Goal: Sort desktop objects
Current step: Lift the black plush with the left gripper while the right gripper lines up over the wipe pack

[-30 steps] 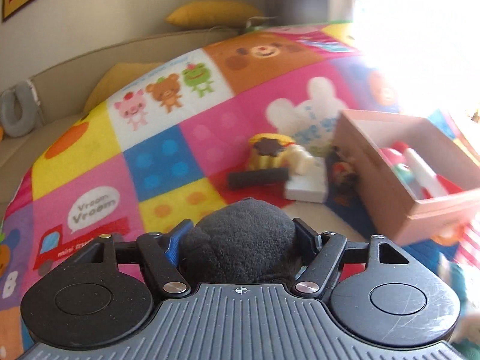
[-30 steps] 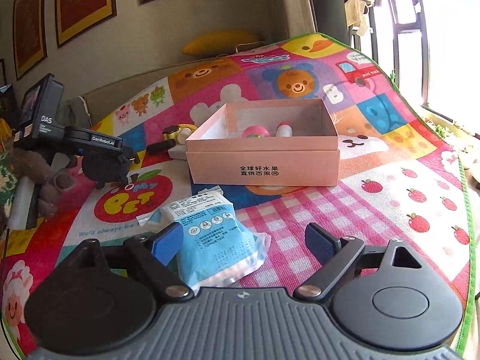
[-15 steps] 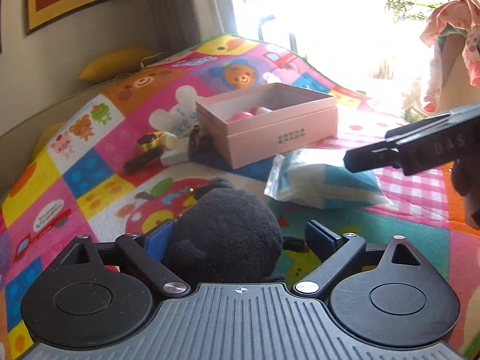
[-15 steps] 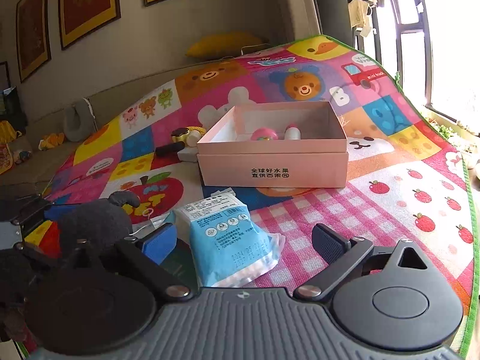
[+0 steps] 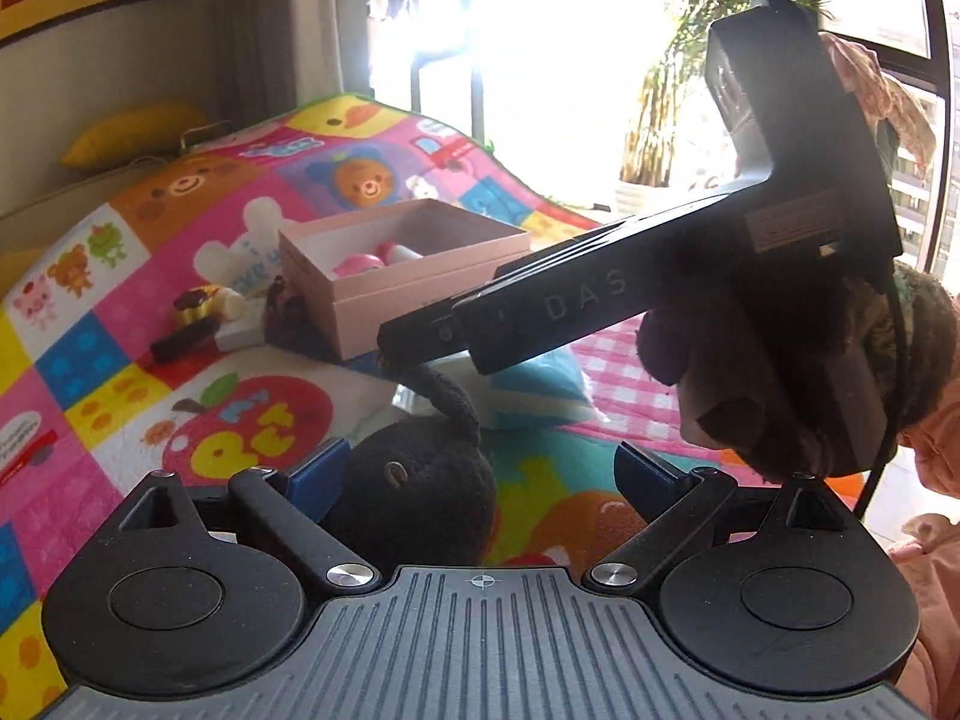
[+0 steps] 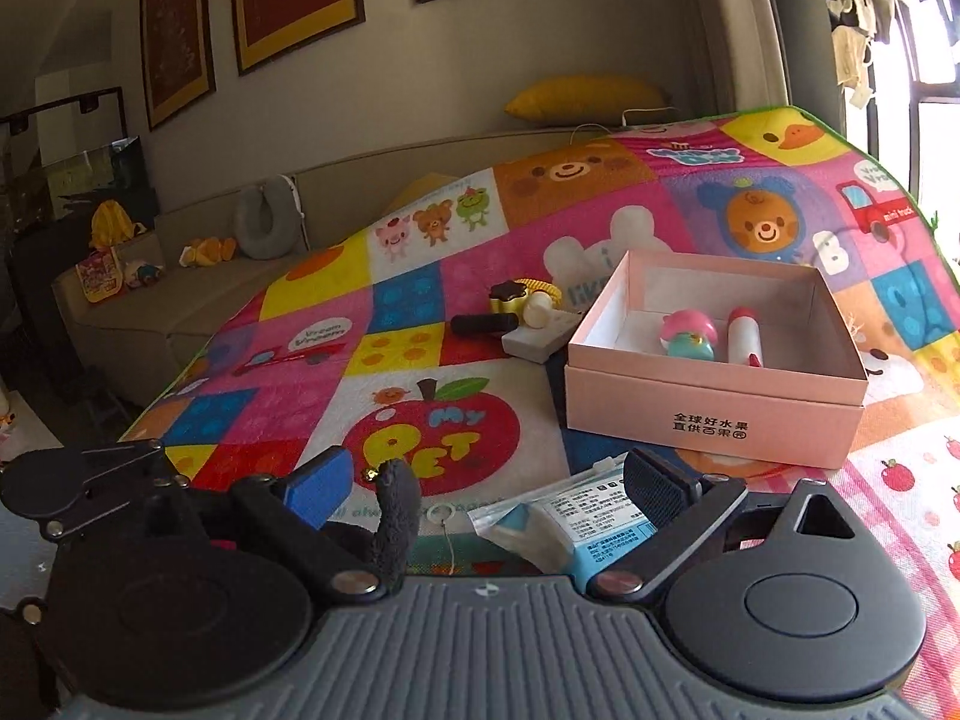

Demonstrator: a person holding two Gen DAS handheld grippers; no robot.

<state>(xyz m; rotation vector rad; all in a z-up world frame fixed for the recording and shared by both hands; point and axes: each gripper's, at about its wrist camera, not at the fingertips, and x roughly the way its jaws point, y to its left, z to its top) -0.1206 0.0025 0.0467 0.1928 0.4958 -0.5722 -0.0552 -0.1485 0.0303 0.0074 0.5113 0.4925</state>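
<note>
Letting go so the toy can be passed across, the left gripper [image 5: 480,471] opens around the black plush [image 5: 414,486] while the right gripper [image 6: 486,474] hovers spread above it, gripping nothing.

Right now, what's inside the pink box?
Inside the pink box lie a round pink and teal toy and a white tube with a red cap. The near wall hides the front floor.

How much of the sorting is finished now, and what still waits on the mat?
Done: a pink-capped toy and a white tube lie in the pink box. In hand: nothing; the left gripper is opening around the black plush, and the right gripper is open above it. Left: the plush, the blue packet and the small cluster beside the box.
</note>
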